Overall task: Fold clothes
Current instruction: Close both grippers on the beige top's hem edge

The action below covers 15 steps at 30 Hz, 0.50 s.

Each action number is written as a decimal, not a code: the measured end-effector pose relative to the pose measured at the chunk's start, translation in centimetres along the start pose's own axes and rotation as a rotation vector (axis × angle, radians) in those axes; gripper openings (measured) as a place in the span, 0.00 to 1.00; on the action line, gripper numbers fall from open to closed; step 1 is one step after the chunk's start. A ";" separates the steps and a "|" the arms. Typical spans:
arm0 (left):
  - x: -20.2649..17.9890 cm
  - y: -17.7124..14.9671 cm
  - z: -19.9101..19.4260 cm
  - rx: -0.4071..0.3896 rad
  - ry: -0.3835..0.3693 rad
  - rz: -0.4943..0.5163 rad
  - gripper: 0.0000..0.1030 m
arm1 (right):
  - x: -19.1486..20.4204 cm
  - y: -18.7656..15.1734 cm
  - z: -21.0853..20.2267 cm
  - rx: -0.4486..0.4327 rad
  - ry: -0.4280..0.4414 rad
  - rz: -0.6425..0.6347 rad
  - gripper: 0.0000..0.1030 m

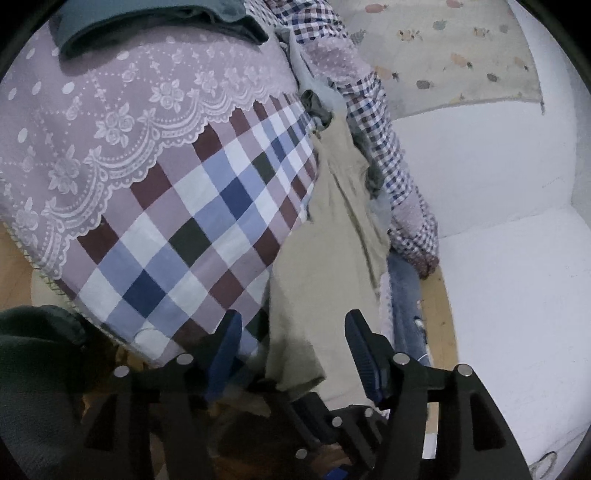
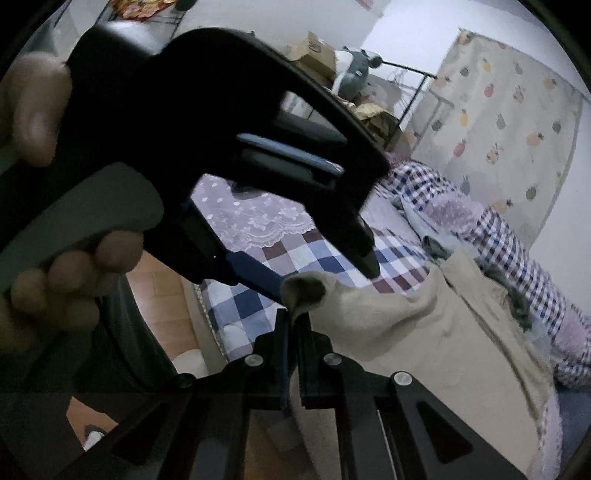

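A beige garment (image 1: 332,240) lies along the edge of the bed and hangs down off it. In the left wrist view my left gripper (image 1: 295,343) is open, its fingers wide apart on either side of the garment's hanging end. In the right wrist view my right gripper (image 2: 294,328) is shut on a bunched corner of the beige garment (image 2: 443,314). The left gripper (image 2: 321,280) fills that view from above, held by a person's hand (image 2: 74,273), its fingers straddling the same corner.
The bed has a checked sheet (image 1: 207,221) under a purple lace cover (image 1: 110,110). A folded dark teal garment (image 1: 147,22) lies at its far end. A small-check quilt (image 1: 388,147) and blue jeans (image 1: 406,314) lie beside the beige garment. A fruit-print curtain (image 2: 509,122) hangs behind.
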<state>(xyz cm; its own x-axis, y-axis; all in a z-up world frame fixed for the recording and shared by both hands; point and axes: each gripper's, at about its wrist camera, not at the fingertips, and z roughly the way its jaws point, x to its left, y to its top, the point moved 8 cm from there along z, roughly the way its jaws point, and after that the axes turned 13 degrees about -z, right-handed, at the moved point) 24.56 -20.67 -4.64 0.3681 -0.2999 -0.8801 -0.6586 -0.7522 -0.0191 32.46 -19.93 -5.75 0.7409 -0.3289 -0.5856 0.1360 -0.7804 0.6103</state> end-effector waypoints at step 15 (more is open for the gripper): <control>0.3 -0.1 -0.8 -0.036 0.019 0.020 0.08 | 0.1 0.4 -0.9 -0.021 -0.010 0.009 0.03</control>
<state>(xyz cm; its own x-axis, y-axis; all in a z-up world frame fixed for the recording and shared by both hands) 25.26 -21.11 -4.49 0.3672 -0.3260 -0.8712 -0.6424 -0.7662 0.0159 33.22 -19.79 -5.09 0.7358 -0.3407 -0.5853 0.1437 -0.7660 0.6265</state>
